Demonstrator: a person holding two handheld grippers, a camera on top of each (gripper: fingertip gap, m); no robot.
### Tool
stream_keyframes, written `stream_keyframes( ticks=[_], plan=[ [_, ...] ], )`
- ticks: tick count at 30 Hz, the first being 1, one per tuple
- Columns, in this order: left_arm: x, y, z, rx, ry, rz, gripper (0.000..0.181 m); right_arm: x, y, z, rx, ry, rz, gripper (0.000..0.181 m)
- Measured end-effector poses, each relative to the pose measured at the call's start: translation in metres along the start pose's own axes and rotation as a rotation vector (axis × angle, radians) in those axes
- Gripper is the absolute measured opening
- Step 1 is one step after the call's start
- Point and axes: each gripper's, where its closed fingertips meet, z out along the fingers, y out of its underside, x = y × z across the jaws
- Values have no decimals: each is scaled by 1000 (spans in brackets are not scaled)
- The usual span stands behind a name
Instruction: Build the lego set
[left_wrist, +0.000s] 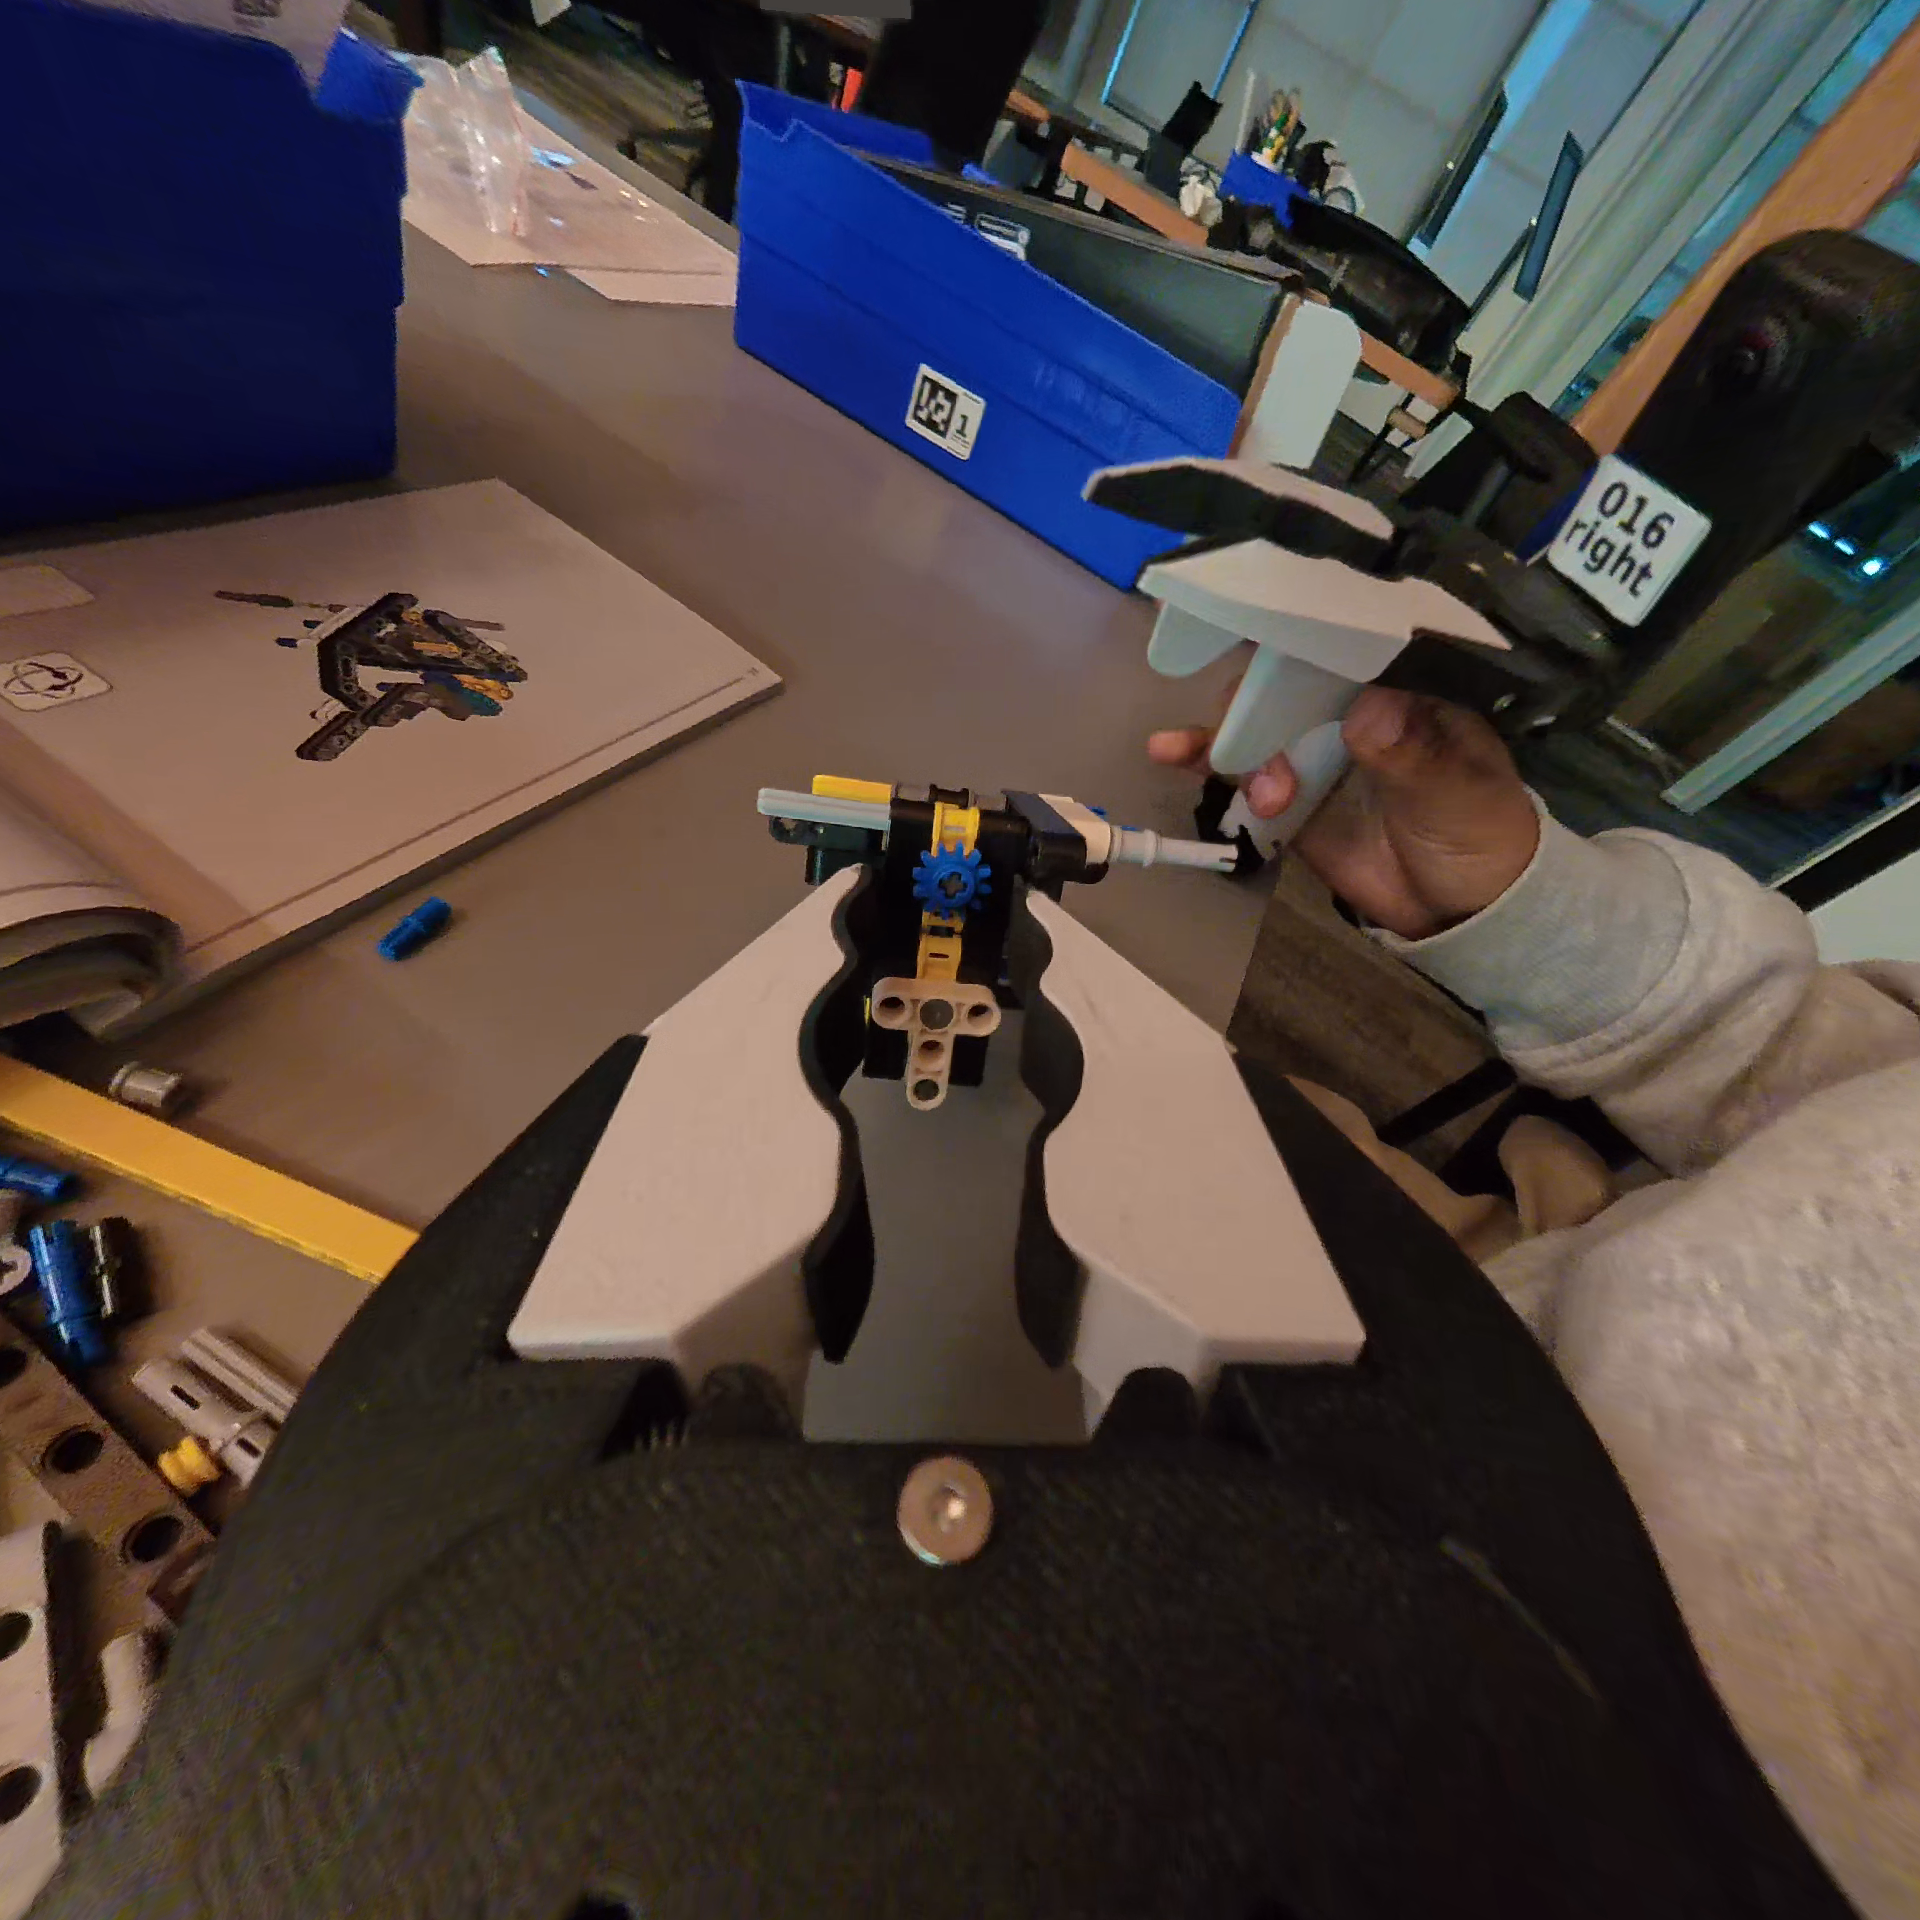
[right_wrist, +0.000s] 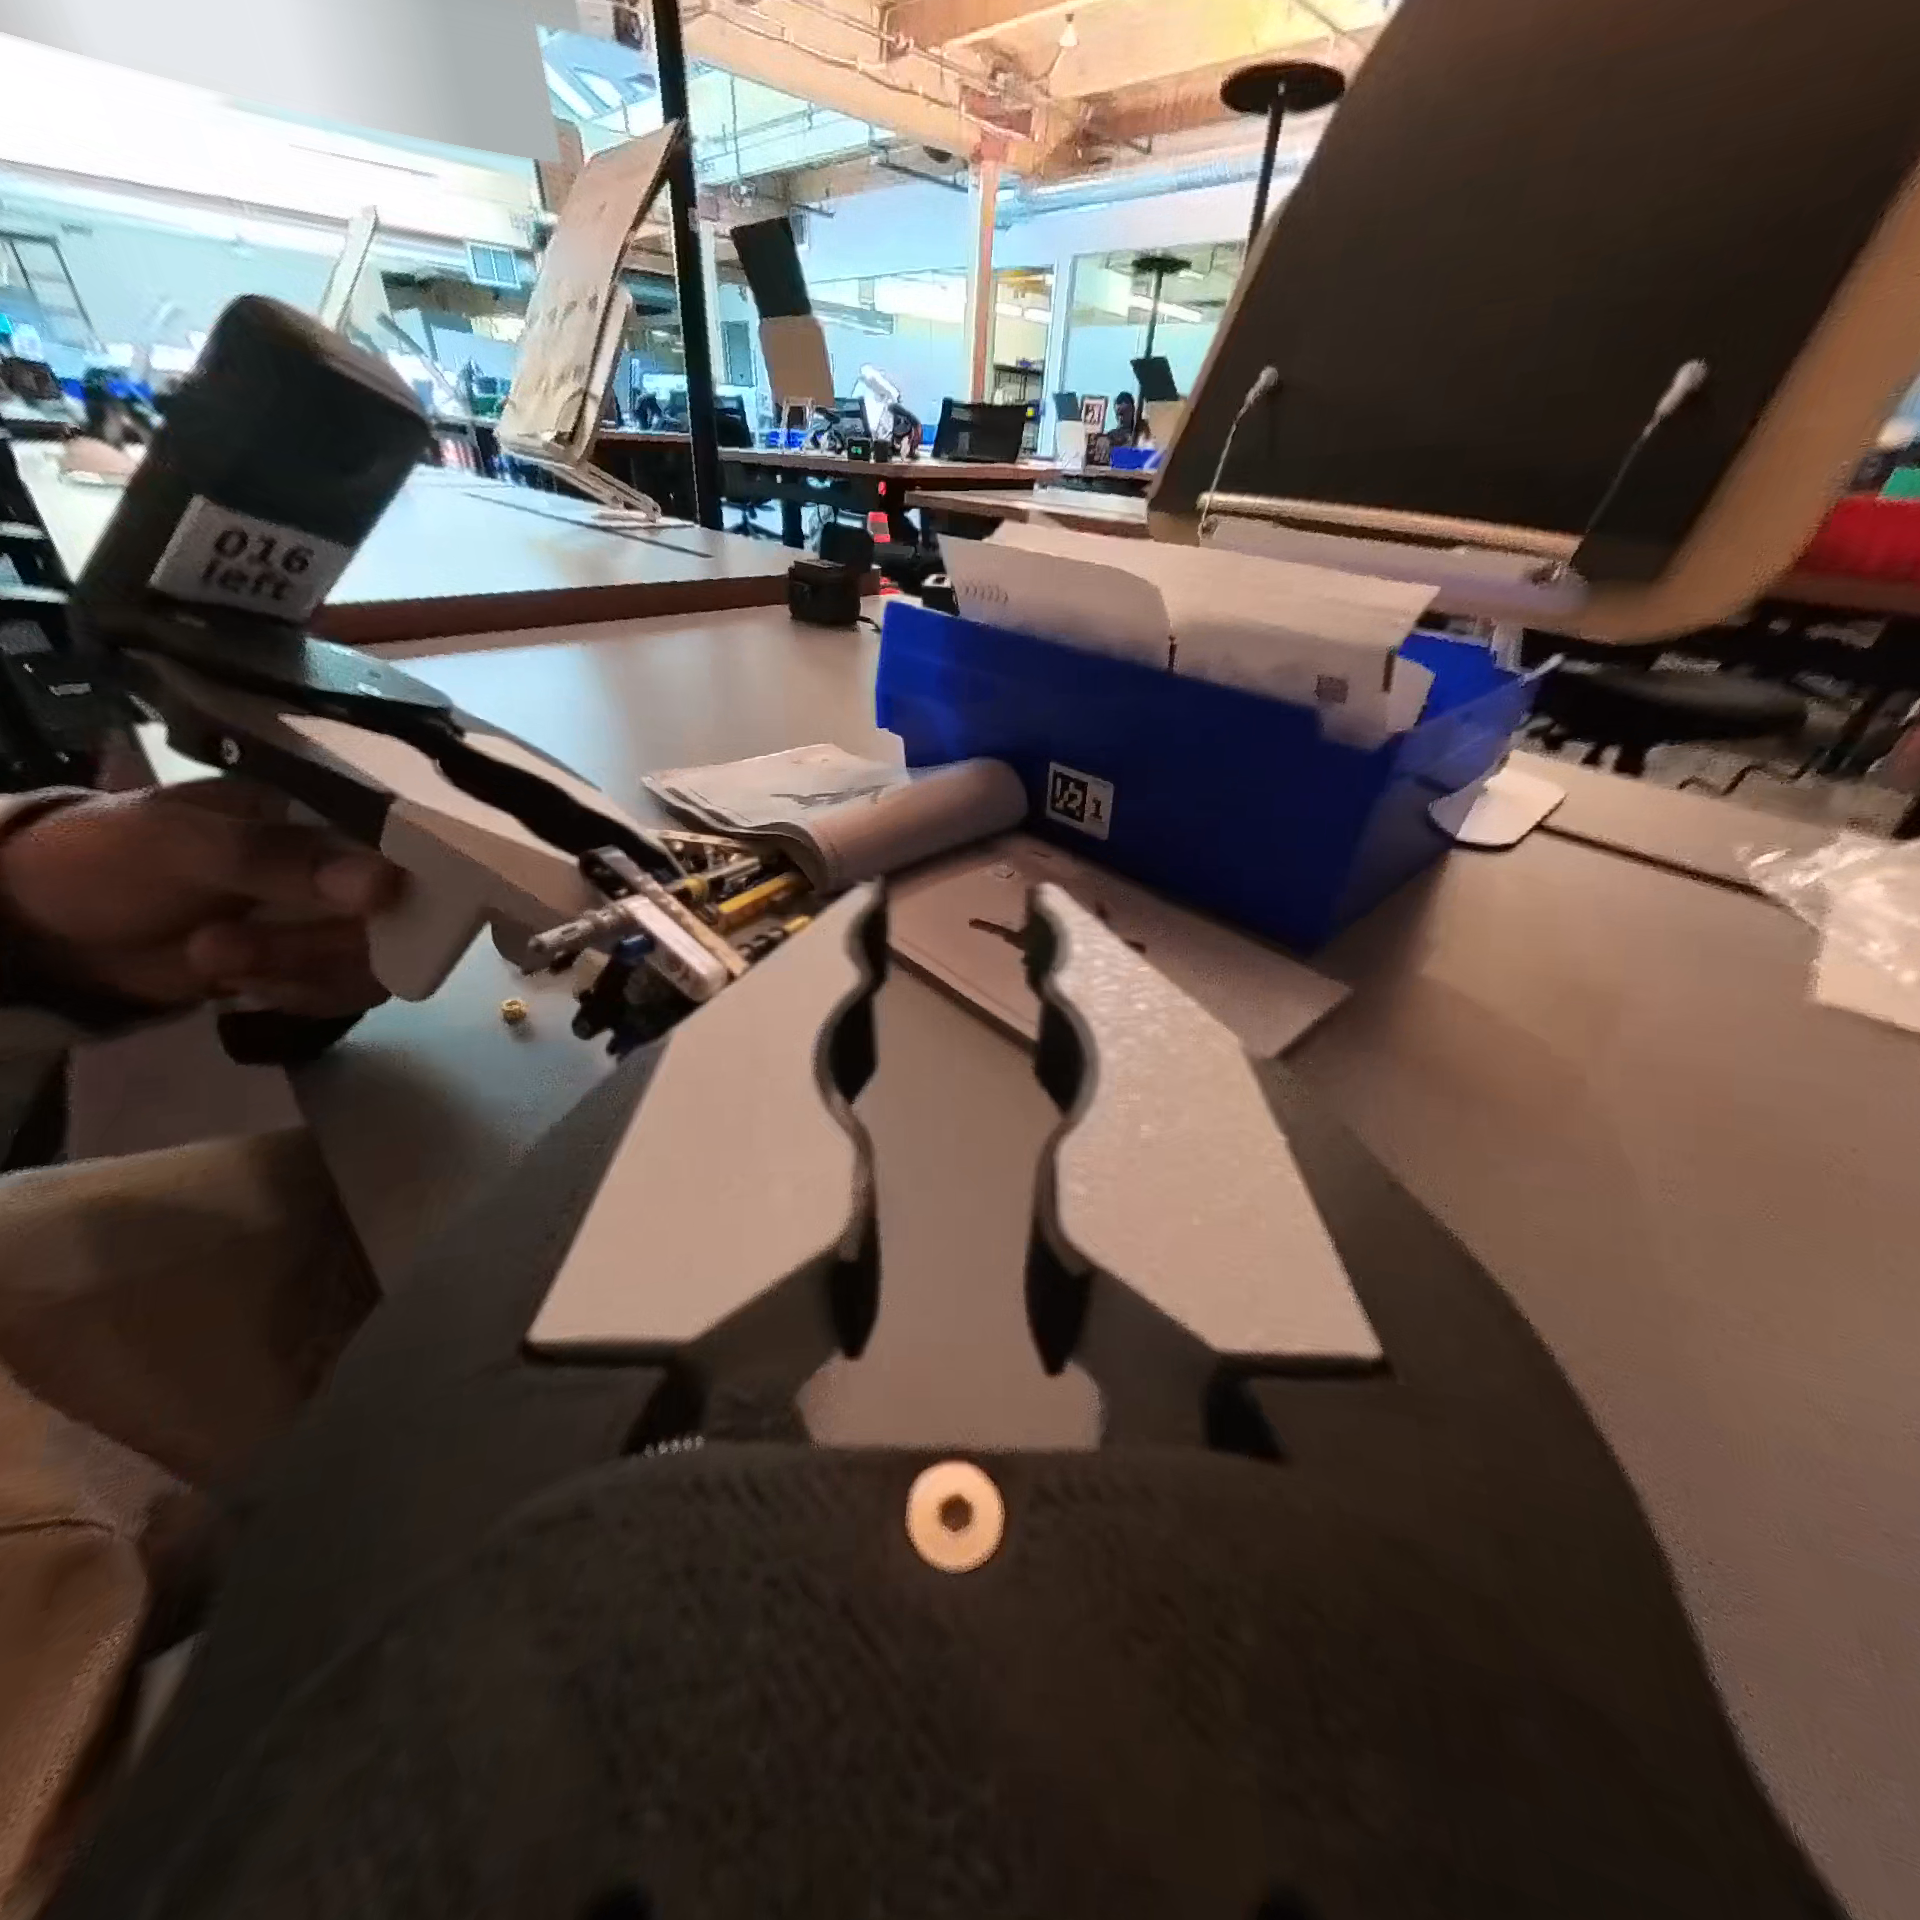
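Holding the Technic sub-assembly (left_wrist: 940, 894) clamped mid-frame in my left gripper (left_wrist: 940, 914), right gripper (right_wrist: 956, 925) empty and parted, I risk knocking its protruding grey axle (left_wrist: 1174, 850) loose.

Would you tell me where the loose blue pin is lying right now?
In the left wrist view, the loose blue pin lies on the grey table, left of the left gripper, just off the open instruction booklet's near edge.

A grey counter (left_wrist: 644, 416) carries an open instruction booklet (left_wrist: 343, 665) at left of frame, a loose blue pin (left_wrist: 414, 928) just beside it, blue bins (left_wrist: 966, 384) farther back, and scattered small parts (left_wrist: 73, 1288) at lower left.
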Motion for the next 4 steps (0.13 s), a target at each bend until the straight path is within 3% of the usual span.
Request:
stream_keyframes(
  ticks=[2, 4],
  plan=[
    [-1, 0, 0, 1, 5, -15, 21, 0, 0, 1, 2, 41, -65, 8],
    [-3, 0, 0, 1, -4, -24, 21, 3, 1, 1, -10, 93, -92, 13]
  ],
)
